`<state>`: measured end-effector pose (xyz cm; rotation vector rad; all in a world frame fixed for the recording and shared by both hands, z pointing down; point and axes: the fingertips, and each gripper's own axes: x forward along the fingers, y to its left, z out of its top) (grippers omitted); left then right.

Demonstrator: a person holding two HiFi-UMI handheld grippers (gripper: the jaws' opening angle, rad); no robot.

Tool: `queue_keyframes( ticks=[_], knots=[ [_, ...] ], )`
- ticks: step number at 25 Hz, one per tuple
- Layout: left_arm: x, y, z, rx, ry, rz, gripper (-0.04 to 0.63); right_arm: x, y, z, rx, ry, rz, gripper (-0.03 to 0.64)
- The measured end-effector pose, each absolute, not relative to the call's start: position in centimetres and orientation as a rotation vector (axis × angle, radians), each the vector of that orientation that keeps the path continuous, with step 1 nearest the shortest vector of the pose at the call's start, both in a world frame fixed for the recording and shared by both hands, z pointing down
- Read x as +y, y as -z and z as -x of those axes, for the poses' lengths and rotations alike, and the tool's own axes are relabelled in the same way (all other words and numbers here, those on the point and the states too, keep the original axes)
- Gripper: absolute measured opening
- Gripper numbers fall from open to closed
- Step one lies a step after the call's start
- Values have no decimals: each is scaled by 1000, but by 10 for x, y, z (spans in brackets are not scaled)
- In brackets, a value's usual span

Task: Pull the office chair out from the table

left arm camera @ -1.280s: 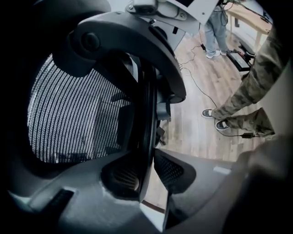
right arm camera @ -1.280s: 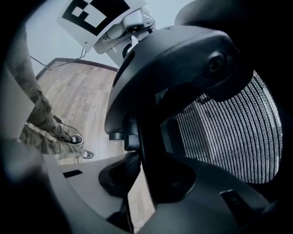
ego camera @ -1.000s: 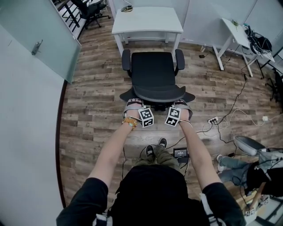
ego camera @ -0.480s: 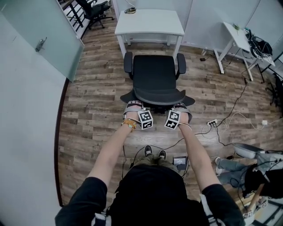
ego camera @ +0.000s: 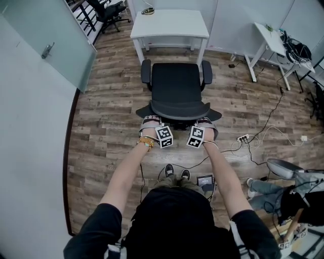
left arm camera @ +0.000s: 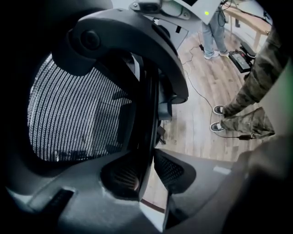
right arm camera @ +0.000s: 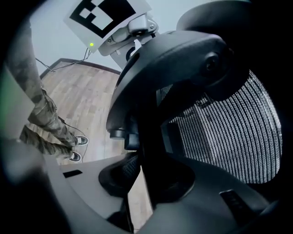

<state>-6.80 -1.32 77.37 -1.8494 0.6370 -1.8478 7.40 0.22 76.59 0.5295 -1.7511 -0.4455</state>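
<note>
The black office chair (ego camera: 176, 83) stands on the wood floor, out in front of the white table (ego camera: 170, 23), its seat facing the table. Both grippers hold the top edge of its backrest (ego camera: 177, 109) from behind. My left gripper (ego camera: 153, 121) is shut on the left part of that rim; in the left gripper view the frame edge (left arm camera: 149, 114) runs between the pads, beside the mesh (left arm camera: 78, 114). My right gripper (ego camera: 205, 123) is shut on the right part, and in its own view the frame (right arm camera: 151, 137) fills the jaws of the right gripper (right arm camera: 142, 178).
A power strip and cables (ego camera: 244, 138) lie on the floor to the right. A second white desk (ego camera: 271, 43) stands at the back right, another chair (ego camera: 109, 10) at the back left. A glass door (ego camera: 45, 45) is on the left. A seated person's legs (ego camera: 263, 187) show at the right.
The chair has rolled slightly away from the table towards me, with both grippers still clamped on its backrest.
</note>
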Motion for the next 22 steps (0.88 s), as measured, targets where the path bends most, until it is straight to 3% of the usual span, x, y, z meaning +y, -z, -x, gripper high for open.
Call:
queue_keyframes(
  ticks=[22],
  knots=[
    [17,-775,66,667,1885,1859,106,34,-766,-76,-1779,474,-510,81]
  ],
)
